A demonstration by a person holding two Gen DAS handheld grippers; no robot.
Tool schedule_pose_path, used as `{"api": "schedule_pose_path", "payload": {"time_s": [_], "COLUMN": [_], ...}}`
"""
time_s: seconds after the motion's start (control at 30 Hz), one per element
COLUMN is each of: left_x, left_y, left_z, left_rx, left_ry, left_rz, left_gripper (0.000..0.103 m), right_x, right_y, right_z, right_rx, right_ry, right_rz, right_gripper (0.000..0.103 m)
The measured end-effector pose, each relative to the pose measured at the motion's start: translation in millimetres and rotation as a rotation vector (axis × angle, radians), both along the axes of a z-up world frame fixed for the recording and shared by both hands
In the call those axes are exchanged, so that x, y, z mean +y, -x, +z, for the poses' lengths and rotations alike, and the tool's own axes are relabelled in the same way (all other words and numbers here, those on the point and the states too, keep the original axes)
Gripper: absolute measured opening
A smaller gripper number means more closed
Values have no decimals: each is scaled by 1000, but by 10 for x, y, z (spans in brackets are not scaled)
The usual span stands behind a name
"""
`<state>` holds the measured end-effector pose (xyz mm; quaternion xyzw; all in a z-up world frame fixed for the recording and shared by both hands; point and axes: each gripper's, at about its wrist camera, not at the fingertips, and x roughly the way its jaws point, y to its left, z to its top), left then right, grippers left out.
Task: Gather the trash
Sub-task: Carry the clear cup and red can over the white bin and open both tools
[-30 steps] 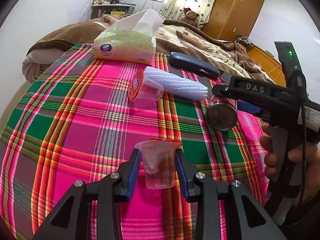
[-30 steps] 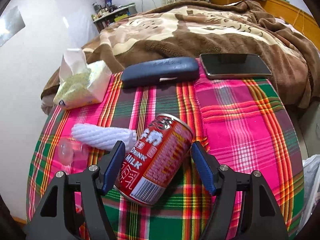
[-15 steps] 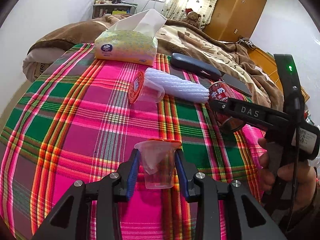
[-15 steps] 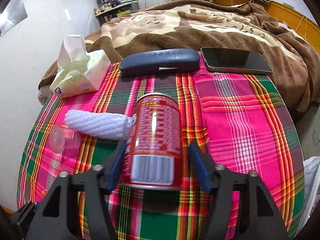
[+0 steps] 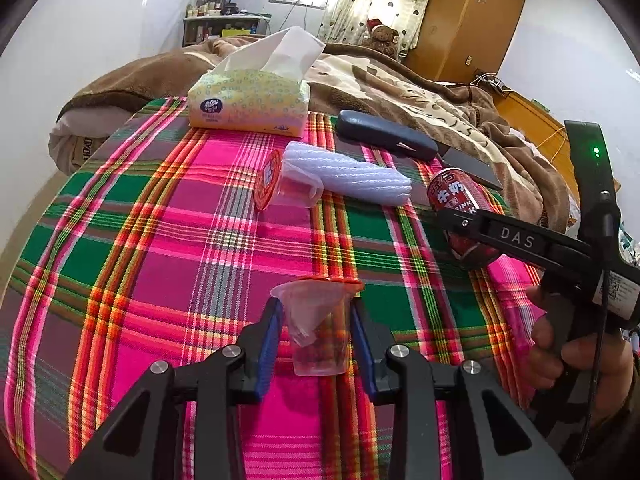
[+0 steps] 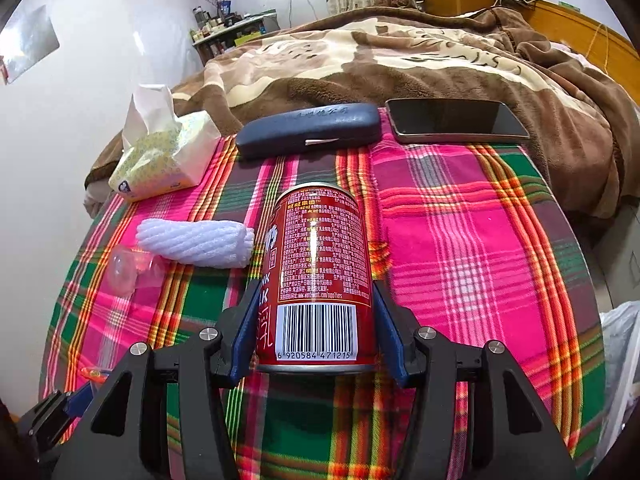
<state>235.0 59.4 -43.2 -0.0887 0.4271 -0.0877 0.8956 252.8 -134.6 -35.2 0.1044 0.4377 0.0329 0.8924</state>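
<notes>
Red milk can, loose and slanted between spread right gripper jaws a second ago, now pinched upright; left gripper jaws clamping clear plastic cup, both ready for binning.

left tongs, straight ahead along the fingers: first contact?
Probably the tipped clear cup with the red lid. The left tongs are shut on a clear cup; bare plaid cloth lies between. Depth is uncertain.
</notes>
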Motion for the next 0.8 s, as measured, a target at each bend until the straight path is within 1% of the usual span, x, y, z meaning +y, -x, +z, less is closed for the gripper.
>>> {"api": "schedule_pose_path", "payload": {"time_s": [0.37, 0.6, 0.8], "left_x": [-96, -294, -545], "left_y": [205, 326, 458], "left_z": [174, 328, 465], "left_rx": [-35, -67, -99], "left_ry": [-8, -12, -14], "left_rz": [-10, -46, -91], "left_gripper": [35, 35, 35], "right_x": [-150, -328, -555], "right_y": [242, 452, 697], "right_z": [152, 276, 381], "right_rx": [-42, -74, -110], "right_ry": [-33, -39, -46], "right_rz": [-5, -28, -54], "right_gripper": [54, 54, 54]}}
